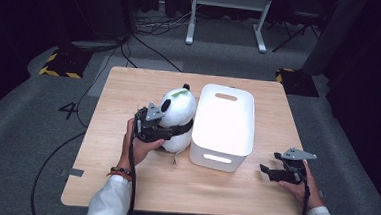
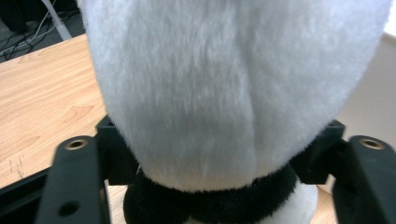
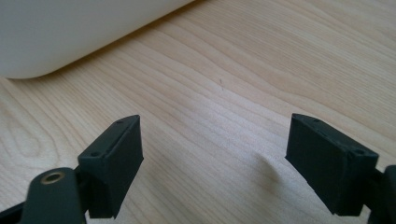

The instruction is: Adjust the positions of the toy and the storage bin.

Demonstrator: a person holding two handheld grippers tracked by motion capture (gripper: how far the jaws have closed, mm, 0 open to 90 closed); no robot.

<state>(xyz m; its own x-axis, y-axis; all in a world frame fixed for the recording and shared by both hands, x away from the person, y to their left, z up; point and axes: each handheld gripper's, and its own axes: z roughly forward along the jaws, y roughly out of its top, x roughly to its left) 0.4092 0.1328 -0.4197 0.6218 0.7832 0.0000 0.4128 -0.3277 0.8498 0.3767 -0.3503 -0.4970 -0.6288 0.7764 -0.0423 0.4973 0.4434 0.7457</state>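
I see the panda plush (image 1: 179,118) on the surface, lying with its head toward the far edge: white fur, black ears, black band round its middle, green patch on its head. It sits just left of the white bin, touching it.

A square, light wooden counter (image 1: 129,91) stands on a grey carpeted floor (image 1: 23,107). Black curtains close the room in shadow on every side. Beyond the far edge, the white metal legs of a frame (image 1: 228,9) rest on the carpet among loose black cables (image 1: 148,27). Yellow-and-black striped bases (image 1: 61,62) sit at both far corners. A "4" (image 1: 69,110) is marked on the floor.
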